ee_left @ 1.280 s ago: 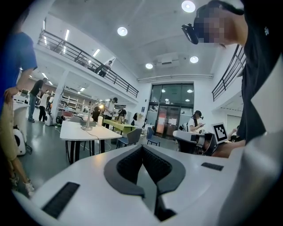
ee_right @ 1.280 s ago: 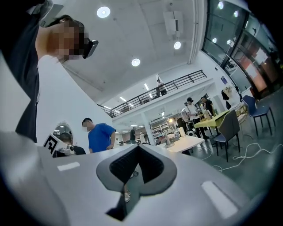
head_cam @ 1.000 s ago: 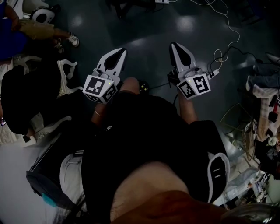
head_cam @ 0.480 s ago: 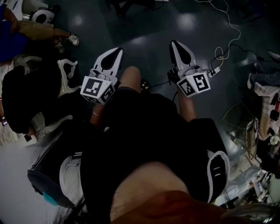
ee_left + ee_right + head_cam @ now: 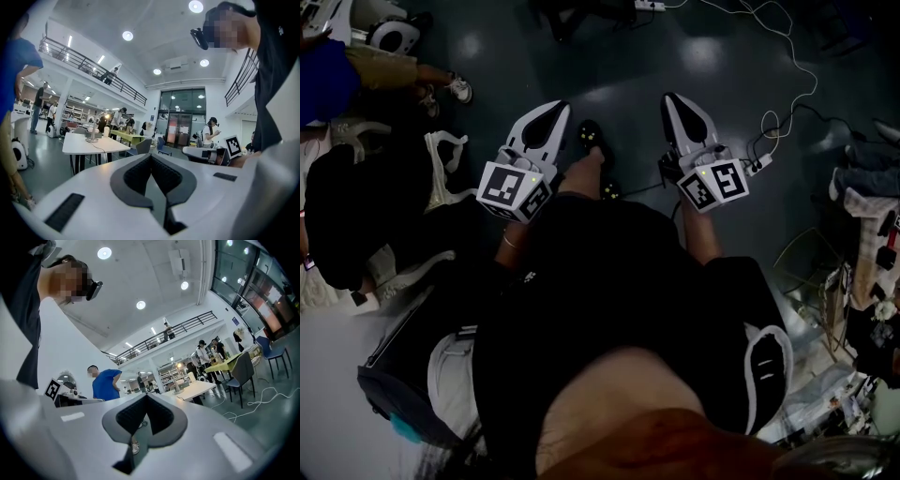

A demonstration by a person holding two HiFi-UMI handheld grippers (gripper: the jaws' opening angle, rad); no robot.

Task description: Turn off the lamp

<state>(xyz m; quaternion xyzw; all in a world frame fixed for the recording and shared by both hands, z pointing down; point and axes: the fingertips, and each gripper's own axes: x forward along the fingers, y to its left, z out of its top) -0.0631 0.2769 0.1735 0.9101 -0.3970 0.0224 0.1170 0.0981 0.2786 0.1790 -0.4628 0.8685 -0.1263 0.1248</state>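
Left gripper (image 5: 151, 158) and right gripper (image 5: 146, 397) are both closed on nothing, while what looks like the lamp (image 5: 91, 132) stands far off at ten o'clock on a white bench (image 5: 75, 144); probably light and tippy, so press its switch gently.

lamp (image 5: 92, 132) | looks like: smallish grey stand on a flat base | pose: upright | where: way off, on the white table (image 5: 77, 145), near its far end | on/off: honestly too far to tell
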